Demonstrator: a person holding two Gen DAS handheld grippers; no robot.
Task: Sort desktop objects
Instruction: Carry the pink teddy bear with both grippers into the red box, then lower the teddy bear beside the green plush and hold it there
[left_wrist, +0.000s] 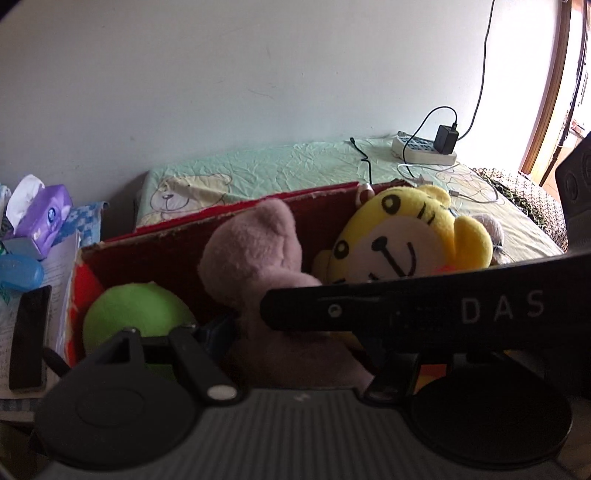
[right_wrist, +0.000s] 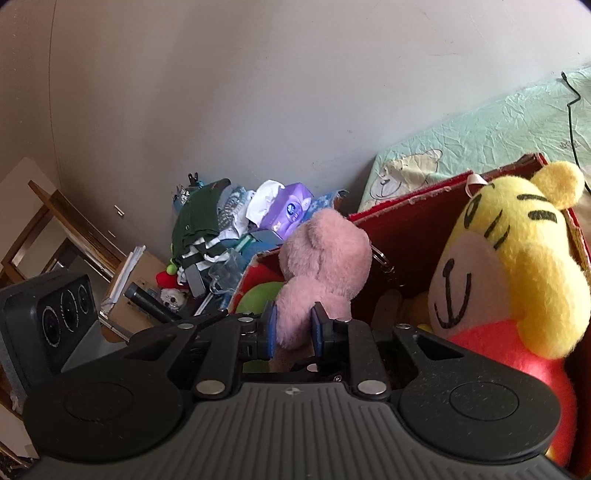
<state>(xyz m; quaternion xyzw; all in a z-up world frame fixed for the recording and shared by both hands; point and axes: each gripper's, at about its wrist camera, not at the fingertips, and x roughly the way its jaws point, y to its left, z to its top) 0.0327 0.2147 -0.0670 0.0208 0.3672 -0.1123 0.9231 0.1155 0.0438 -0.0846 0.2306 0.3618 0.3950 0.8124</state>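
Right wrist view: the red box (right_wrist: 413, 236) already holds the yellow tiger plush (right_wrist: 517, 266) and a green ball (right_wrist: 258, 295); the right gripper (right_wrist: 293, 328) has its blue fingers (right_wrist: 269, 325) clamped on the pink plush (right_wrist: 325, 258), upright over the box, so sorting looks well along; clutter beside the box, including a purple tissue pack (right_wrist: 284, 210), remains. The left gripper's (left_wrist: 177, 343) fingers are hidden, so I cannot tell their state; "DAS" reads on a black bar (left_wrist: 424, 310).

right hand-held gripper (right_wrist: 293, 330) clamped, left hand-held gripper (left_wrist: 207, 332) obscured
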